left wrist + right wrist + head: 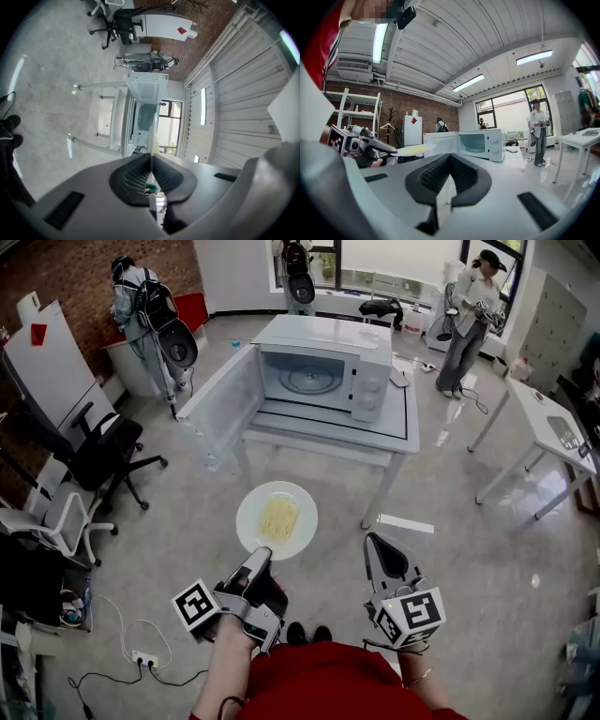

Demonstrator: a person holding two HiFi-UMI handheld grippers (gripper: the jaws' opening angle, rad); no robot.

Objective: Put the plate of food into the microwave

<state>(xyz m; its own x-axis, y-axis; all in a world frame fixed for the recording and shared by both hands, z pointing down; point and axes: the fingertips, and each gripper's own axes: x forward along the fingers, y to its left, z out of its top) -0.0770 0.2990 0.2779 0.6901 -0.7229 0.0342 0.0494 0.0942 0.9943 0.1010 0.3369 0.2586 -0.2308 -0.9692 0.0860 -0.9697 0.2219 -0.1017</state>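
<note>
Grips the near rim of the plate of food (277, 519) in the left gripper (263, 555), jaws pinched nearly together on the thin white edge. Holds the plate level in the air over the grey floor, just short of the near left corner of the table (328, 442). Carries a heap of pale yellow noodles (278, 517) at the plate's middle. Points toward the microwave (323, 379), set back along the table's far edge with a bare strip of tabletop before it. Leaves the door (220, 404) swung wide to the left past the table's left edge, with the round turntable (307, 379) open to view inside.

Holds the right gripper (373, 542) level to the right of the plate and well apart from it, jaws closed on each other with nothing between the pads.

Shows, in the left gripper view, the plate edge-on as a thin pale line running out from between the closed pads toward the open oven. Shows, in the right gripper view, the left gripper off to the left with the plate jutting from its tips, the white microwave beyond with its door standing open.

Takes in black office chairs (103, 451) at the left, a second table (544, 427) at the right and a power strip (142, 658) with loose cables on the floor. Catches a standing person (473, 320) near the windows across the room, and a second person (141, 306) by the brick wall.
</note>
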